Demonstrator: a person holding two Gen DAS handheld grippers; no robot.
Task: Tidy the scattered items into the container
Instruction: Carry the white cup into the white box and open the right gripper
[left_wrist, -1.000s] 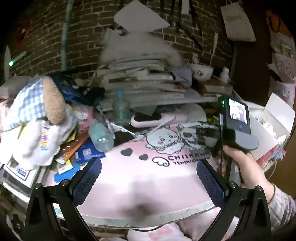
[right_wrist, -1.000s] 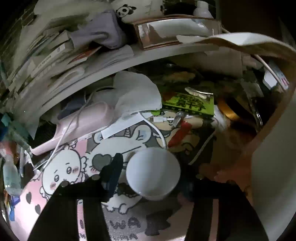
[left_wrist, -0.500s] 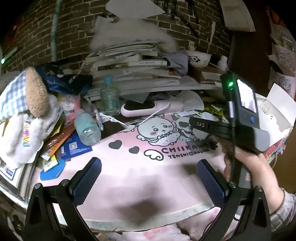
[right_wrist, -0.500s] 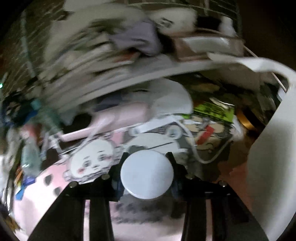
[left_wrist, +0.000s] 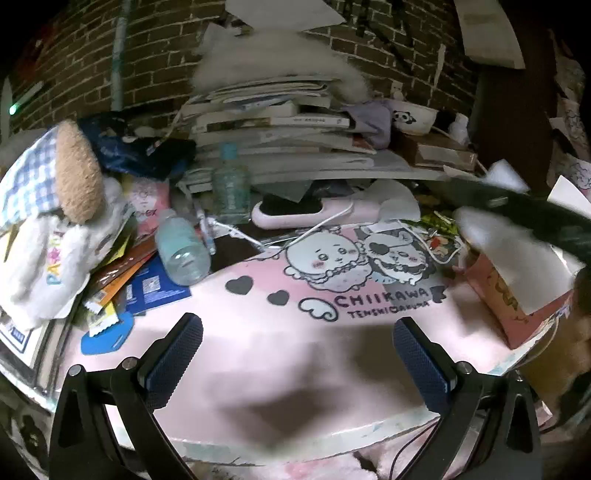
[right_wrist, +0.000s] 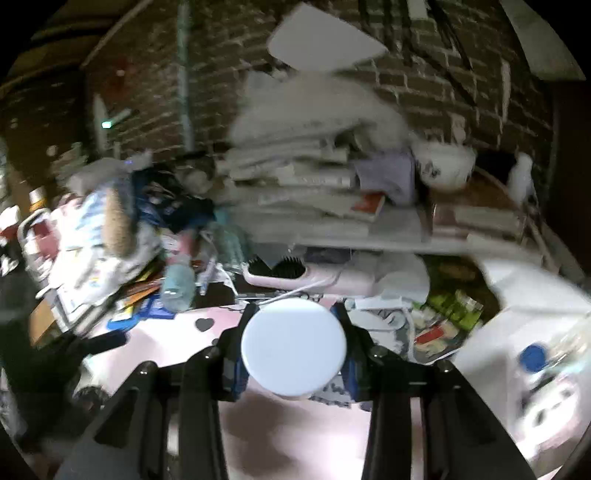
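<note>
The right gripper (right_wrist: 293, 345) has lifted off the counter since a second ago, so its view now takes in the brick wall (right_wrist: 155, 92). Largest below is the pink cartoon-printed counter mat (left_wrist: 295, 332), bare in the middle. On its right edge stands an open pink-and-white cardboard box (left_wrist: 517, 295). The left gripper (left_wrist: 297, 354) hovers spread wide over the mat, holding nothing. The right gripper is clamped on a round white jar (right_wrist: 293, 343), held above the mat.
</note>
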